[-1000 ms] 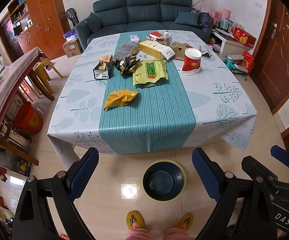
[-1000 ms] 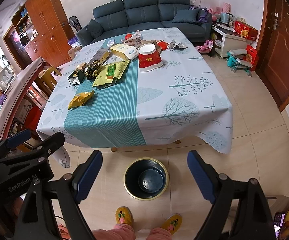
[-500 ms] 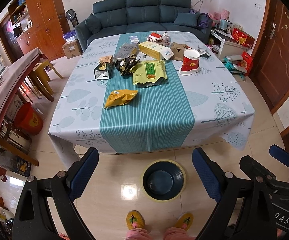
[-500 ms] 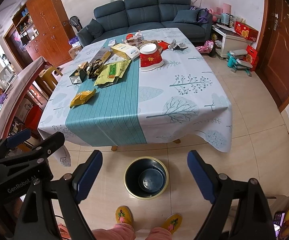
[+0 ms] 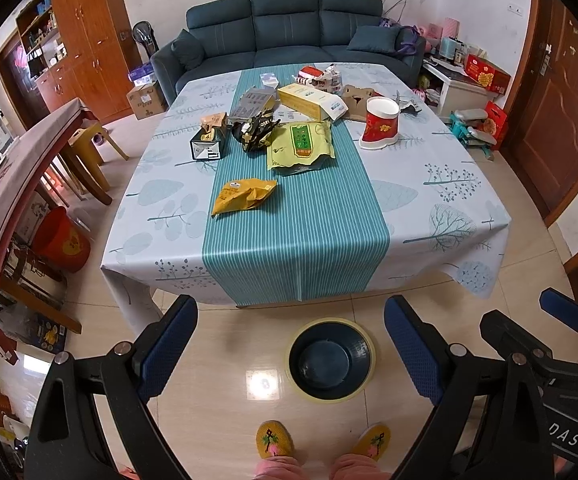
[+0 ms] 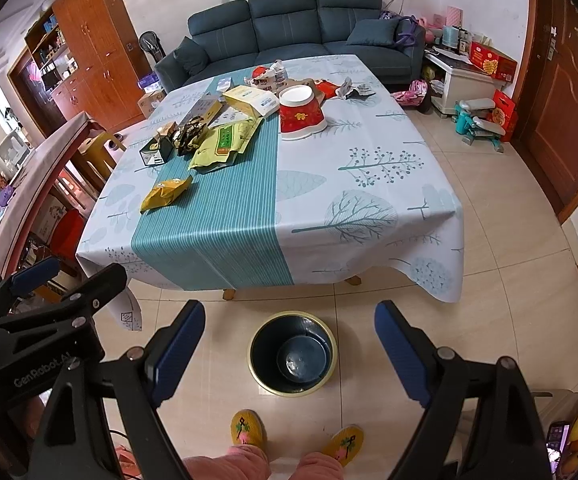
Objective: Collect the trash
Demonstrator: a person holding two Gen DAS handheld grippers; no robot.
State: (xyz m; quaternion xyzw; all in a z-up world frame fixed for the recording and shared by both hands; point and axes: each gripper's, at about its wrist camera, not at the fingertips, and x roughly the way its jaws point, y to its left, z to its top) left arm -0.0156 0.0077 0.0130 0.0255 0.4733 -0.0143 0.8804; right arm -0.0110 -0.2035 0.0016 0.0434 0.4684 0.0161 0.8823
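Both claws empty, jaws wide apart: L claw [image 5: 289, 344], R claw [image 6: 287, 344]. Bin [image 5: 330, 360] on floor directly below, empty. Trash sits on surface [image 5: 429, 200], well ahead and above the claws. Nearest item: yellow bag [image 5: 243, 195], left of centre stripe, long axis running left-right. Judgement: L claw nearer; reach forward and slightly left.

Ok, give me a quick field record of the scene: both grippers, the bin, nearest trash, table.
left gripper: open, holding nothing
right gripper: open, holding nothing
bin: dark round bin with yellow rim, on the floor before the table, no trash visible inside
nearest trash: crumpled orange-yellow snack bag on the teal stripe
table: leaf-print tablecloth, wrappers and boxes clustered at the far end
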